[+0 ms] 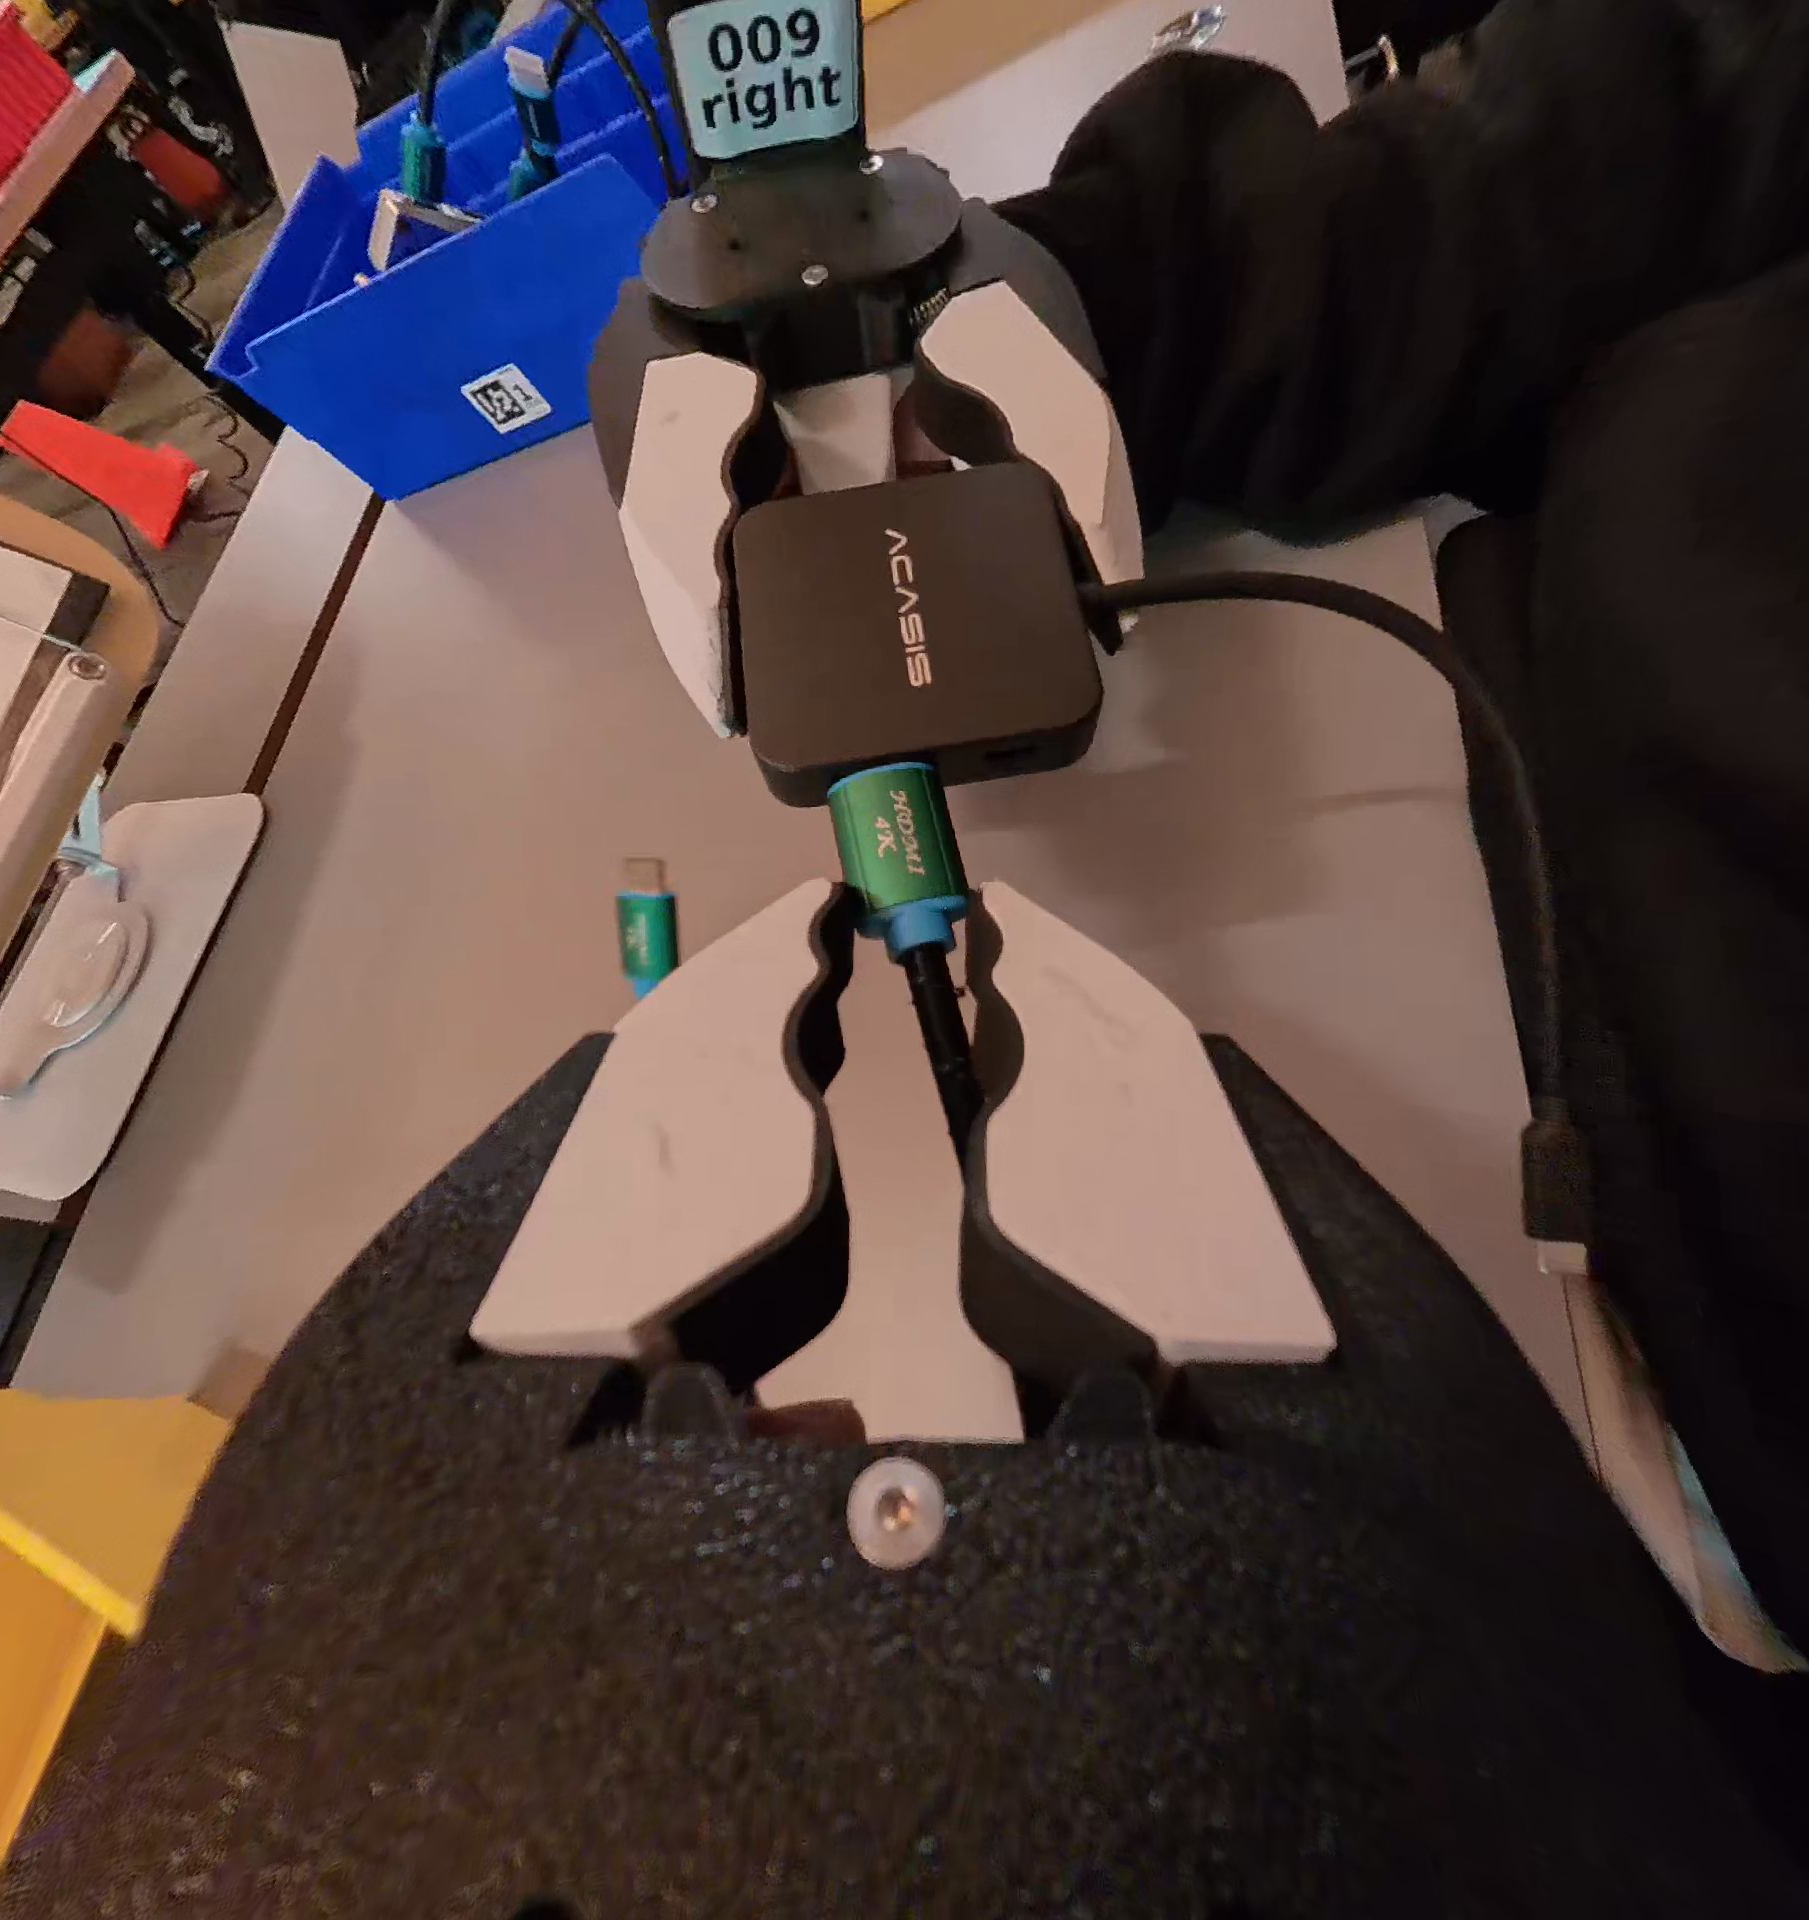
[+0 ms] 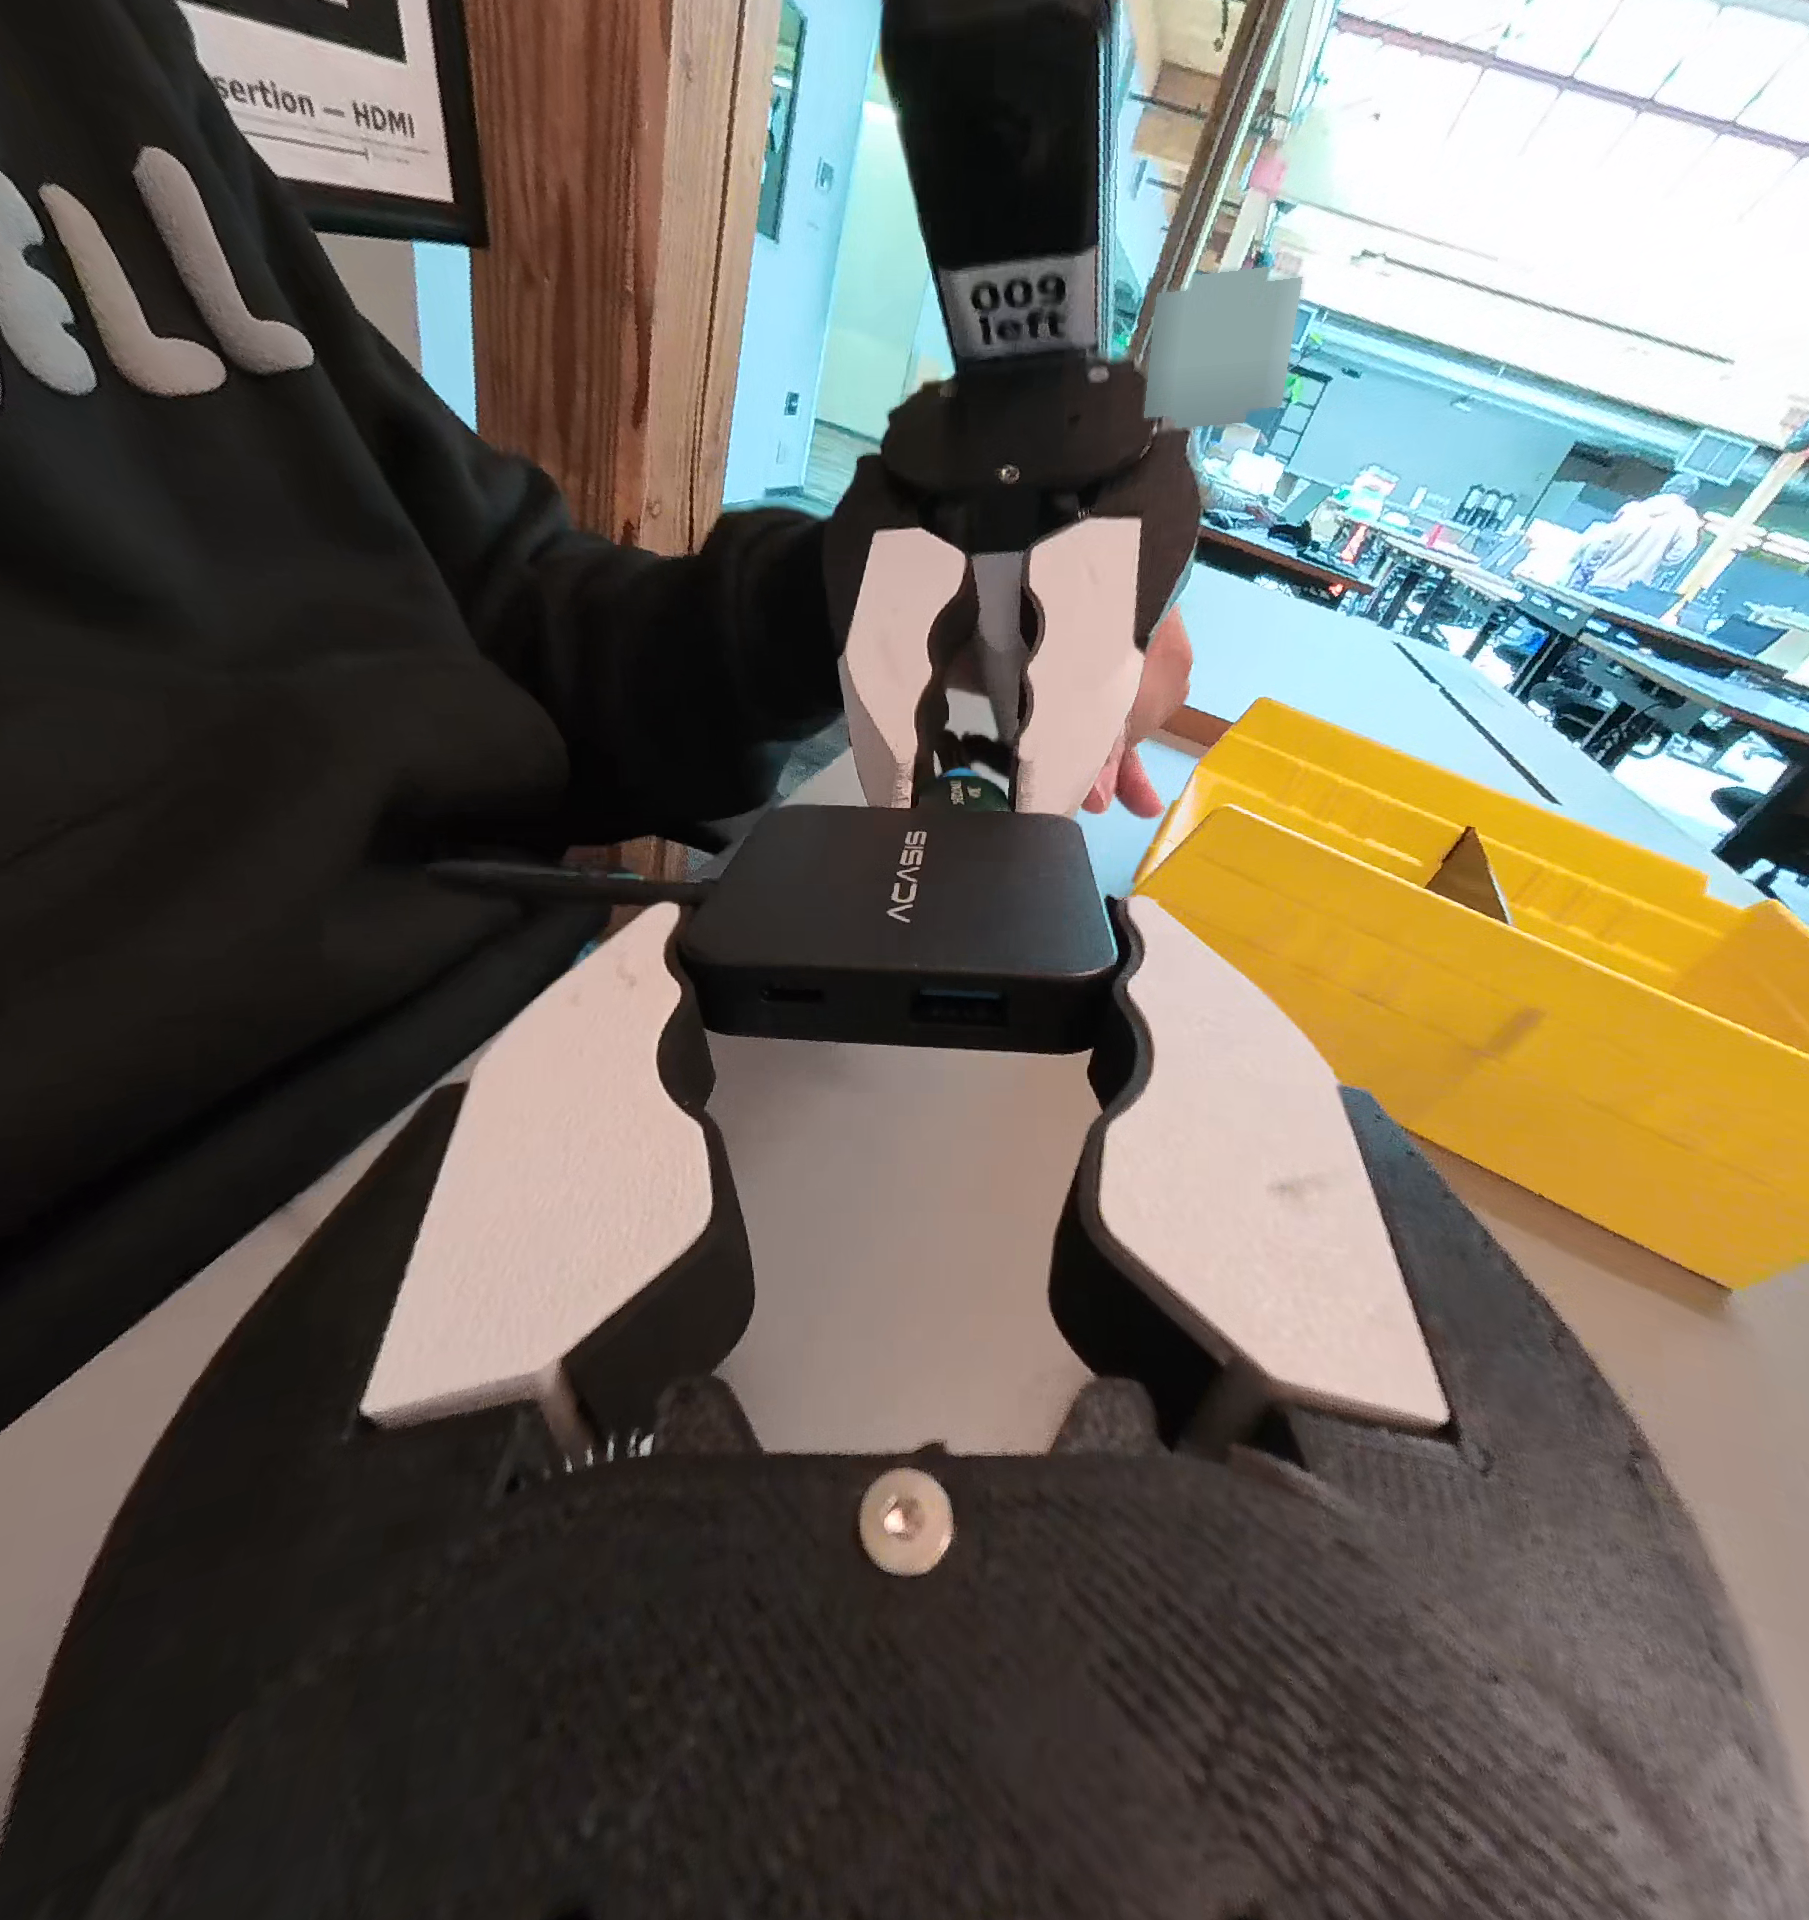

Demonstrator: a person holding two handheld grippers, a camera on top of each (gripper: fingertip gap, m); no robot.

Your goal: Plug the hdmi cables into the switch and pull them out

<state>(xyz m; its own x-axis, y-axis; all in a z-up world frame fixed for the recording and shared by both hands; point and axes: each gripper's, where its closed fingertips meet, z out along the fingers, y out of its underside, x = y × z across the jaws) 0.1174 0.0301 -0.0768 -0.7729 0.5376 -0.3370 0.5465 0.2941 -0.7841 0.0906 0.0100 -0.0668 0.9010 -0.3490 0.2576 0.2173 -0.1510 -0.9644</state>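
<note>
Centre of the left wrist view: the black switch sits squeezed between the white fingers of the right gripper, which reaches down from the top of the frame. A green plug is seated in the switch's near edge, its blue collar and black cable running back between the fingers of the left gripper. Those fingers sit close around the collar and cable, yet whether they actually press on them cannot be told from here. A second green plug lies loose on the table, left of centre. A thick black lead leaves the switch's right side and curves down the right of the frame. Upper left, a blue bin holds more cables.

Over in the right wrist view, the right gripper pinches the switch by its two sides at mid-frame, ports facing the camera. Beyond it the left gripper points down at the switch's far edge. A yellow bin rests on the table at the right.
</note>
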